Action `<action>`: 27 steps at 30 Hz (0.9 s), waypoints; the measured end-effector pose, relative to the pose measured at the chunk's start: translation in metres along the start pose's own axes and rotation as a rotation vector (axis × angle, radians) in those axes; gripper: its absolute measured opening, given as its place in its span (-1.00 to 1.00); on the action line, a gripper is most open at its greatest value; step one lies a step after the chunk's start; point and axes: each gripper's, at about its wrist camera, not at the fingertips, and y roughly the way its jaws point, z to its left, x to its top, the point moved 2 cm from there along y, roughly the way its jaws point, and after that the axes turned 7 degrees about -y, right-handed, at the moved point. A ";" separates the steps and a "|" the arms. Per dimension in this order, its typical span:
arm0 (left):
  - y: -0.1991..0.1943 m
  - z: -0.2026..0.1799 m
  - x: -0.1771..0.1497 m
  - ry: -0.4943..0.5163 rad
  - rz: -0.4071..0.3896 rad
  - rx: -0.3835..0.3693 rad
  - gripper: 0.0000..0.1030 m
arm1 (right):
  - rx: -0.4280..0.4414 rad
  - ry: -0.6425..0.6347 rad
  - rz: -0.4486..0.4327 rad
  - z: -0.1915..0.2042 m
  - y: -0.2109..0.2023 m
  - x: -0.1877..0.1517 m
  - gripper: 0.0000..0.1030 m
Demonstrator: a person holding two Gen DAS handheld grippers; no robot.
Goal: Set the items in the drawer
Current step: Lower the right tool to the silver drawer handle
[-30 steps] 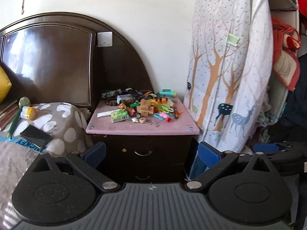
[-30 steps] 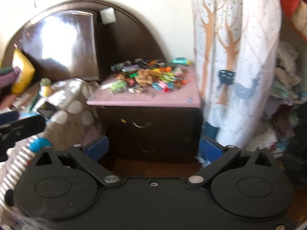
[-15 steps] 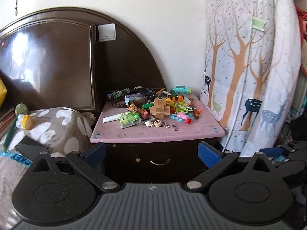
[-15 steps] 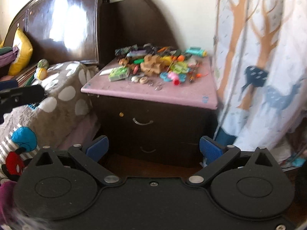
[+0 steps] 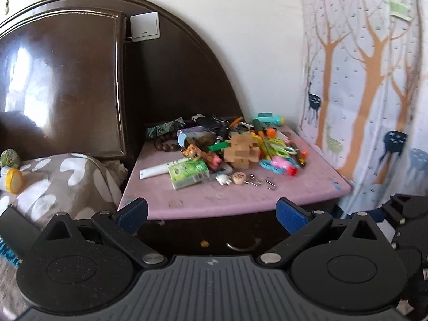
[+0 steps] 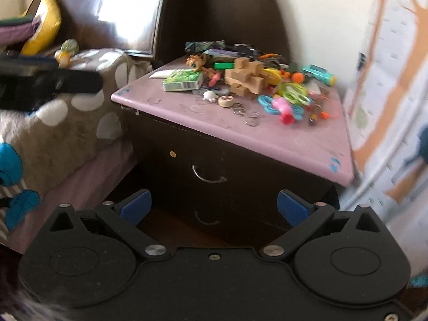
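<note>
Both empty, spread wide: left gripper (image 5: 211, 211), right gripper (image 6: 214, 206), facing dark wooden nightstand (image 6: 227, 165), glossy pink top (image 5: 240, 195) cluttered with blocky wooden puzzle (image 5: 242, 151).

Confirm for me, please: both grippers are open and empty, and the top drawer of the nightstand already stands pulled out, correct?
Not quite: the top drawer is shut, its front flush with the nightstand, as the right wrist view shows. The left gripper and right gripper are indeed open and empty.

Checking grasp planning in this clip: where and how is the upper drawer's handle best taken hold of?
Grip the upper drawer handle at the bottom of its curved loop, coming straight at the nightstand front, one finger above and one below. It is a thin bail bowed downward. The right gripper, open, already faces it.
</note>
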 end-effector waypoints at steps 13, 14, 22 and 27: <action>0.088 0.044 -0.028 -0.049 0.041 -0.054 0.23 | 0.026 -0.270 0.037 0.012 0.100 0.011 0.95; 0.093 0.047 -0.029 -0.054 0.047 -0.055 0.15 | 0.027 -0.295 0.044 0.015 0.108 0.010 0.95; 0.114 0.063 -0.027 -0.137 0.040 -0.110 0.03 | 0.040 -0.517 0.128 0.041 0.177 -0.003 -0.36; 0.115 0.066 -0.025 -0.141 0.019 -0.153 0.03 | 0.045 -0.606 0.164 0.042 0.203 -0.006 -0.22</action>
